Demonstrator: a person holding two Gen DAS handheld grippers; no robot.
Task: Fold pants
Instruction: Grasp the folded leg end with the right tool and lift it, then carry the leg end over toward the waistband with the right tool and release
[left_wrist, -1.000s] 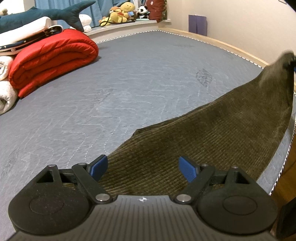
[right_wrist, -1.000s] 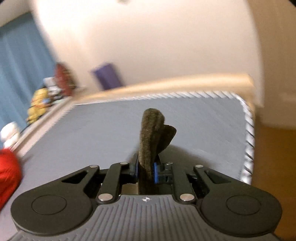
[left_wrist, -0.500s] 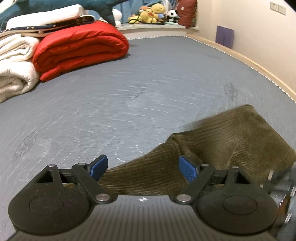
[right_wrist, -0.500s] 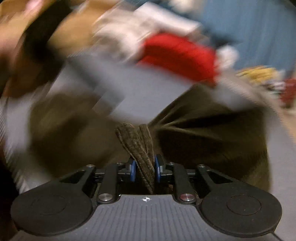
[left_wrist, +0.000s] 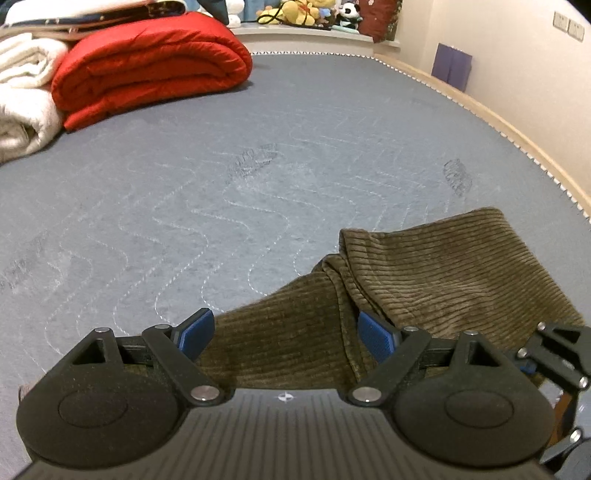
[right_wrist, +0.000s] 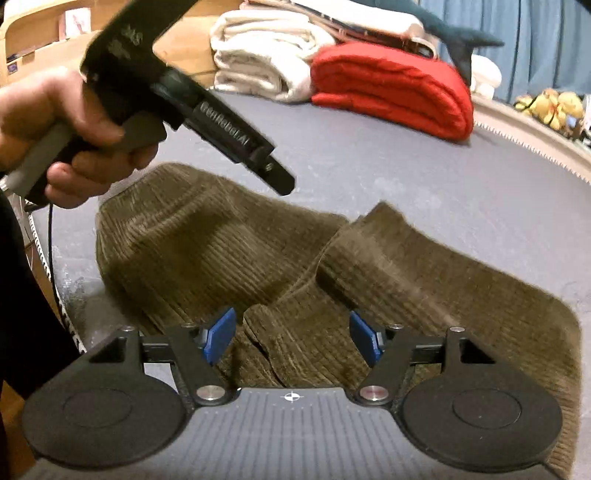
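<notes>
Olive-brown corduroy pants (left_wrist: 424, 273) lie folded over on the grey quilted mattress (left_wrist: 229, 177) near its front edge. My left gripper (left_wrist: 286, 336) hovers open over the lower layer of cloth, its blue pads (left_wrist: 195, 334) clear of the fabric. In the right wrist view the pants (right_wrist: 229, 251) spread in two lobes. My right gripper (right_wrist: 293, 338) is opening above a bunched end of the cloth (right_wrist: 273, 336), which lies between the pads without being pinched. A person's hand (right_wrist: 55, 122) holds the left gripper's handle above the pants at upper left.
A folded red quilt (left_wrist: 147, 74) and white towels (left_wrist: 26, 96) are stacked at the far left of the mattress. Plush toys (left_wrist: 295, 14) line the window ledge. The wooden bed frame (left_wrist: 517, 129) runs along the right by the wall.
The right gripper swung the pant end from the far right over onto the rest of the pants, then its jaws spread and let the cloth go. The left gripper drifted slightly, still open.
</notes>
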